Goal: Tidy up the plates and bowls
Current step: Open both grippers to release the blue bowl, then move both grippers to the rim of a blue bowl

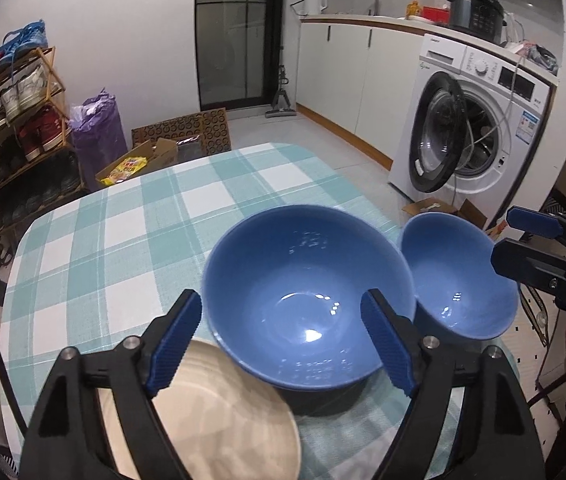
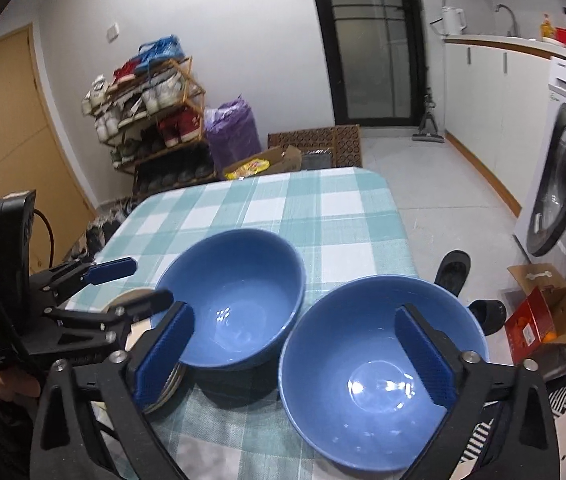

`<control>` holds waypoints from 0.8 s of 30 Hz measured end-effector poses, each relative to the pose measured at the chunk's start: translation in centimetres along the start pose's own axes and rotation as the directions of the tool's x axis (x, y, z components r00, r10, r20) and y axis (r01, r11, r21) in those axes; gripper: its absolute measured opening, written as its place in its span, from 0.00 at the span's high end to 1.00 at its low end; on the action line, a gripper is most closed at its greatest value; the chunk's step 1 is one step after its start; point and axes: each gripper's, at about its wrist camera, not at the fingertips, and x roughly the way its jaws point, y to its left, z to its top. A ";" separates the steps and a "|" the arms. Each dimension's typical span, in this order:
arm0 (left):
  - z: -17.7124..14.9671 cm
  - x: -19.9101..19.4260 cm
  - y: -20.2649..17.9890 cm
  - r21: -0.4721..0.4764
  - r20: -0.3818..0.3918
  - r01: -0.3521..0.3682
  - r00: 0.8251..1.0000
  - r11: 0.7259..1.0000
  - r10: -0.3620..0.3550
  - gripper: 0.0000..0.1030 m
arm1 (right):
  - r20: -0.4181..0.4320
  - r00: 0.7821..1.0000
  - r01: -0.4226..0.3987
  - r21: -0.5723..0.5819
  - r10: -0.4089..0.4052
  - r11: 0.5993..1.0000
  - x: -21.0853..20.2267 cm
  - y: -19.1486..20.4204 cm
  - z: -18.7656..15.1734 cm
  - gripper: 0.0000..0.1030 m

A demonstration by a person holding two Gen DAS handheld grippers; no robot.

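The two round blue ceramic bowls, one (image 2: 239, 300) left of the other (image 2: 379, 372), are glossy and smooth, with bright glints on their glaze. Beneath them the teal-and-white checked cloth (image 1: 123, 232) looks woven and matt. Left of the bowls, the round cream plate (image 1: 219, 412) has a dull, smooth finish. The ribbed blue pads (image 1: 387, 340) on black matt plastic fingers look rubbery, with shiny metal pins.
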 end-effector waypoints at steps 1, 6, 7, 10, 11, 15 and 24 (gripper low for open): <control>0.1 0.0 -0.3 0.005 0.001 0.008 1.000 1.000 -0.008 0.20 | 0.016 1.000 0.011 0.010 -0.011 1.000 -0.7 -0.3 -0.2 0.01; 0.7 -0.2 -1.5 0.002 0.009 0.051 0.999 0.999 -0.051 0.03 | 0.054 0.998 0.031 0.073 -0.035 0.997 -3.3 -1.7 -1.1 0.01; 0.7 -0.3 -1.7 -0.003 0.018 0.064 0.998 0.998 -0.064 0.00 | 0.065 0.997 0.037 0.082 -0.043 0.996 -3.9 -2.1 -1.4 0.01; 0.9 -0.4 -2.4 0.001 0.023 0.072 0.997 0.997 -0.072 0.00 | 0.085 0.995 0.046 0.109 -0.055 0.993 -5.4 -3.1 -2.2 0.01; 0.9 -0.3 -2.6 0.005 0.023 0.071 0.997 0.997 -0.071 0.00 | 0.089 0.994 0.053 0.118 -0.064 0.992 -5.7 -3.4 -2.5 0.01; 1.0 -0.1 -3.5 0.013 0.019 0.065 0.998 0.998 -0.066 0.00 | 0.084 0.993 0.065 0.144 -0.077 0.987 -6.5 -4.9 -3.6 0.01; 1.4 0.9 -6.1 0.044 0.006 0.074 0.997 0.996 -0.074 0.00 | 0.066 0.995 0.065 0.166 -0.077 0.984 -5.9 -7.0 -4.5 0.01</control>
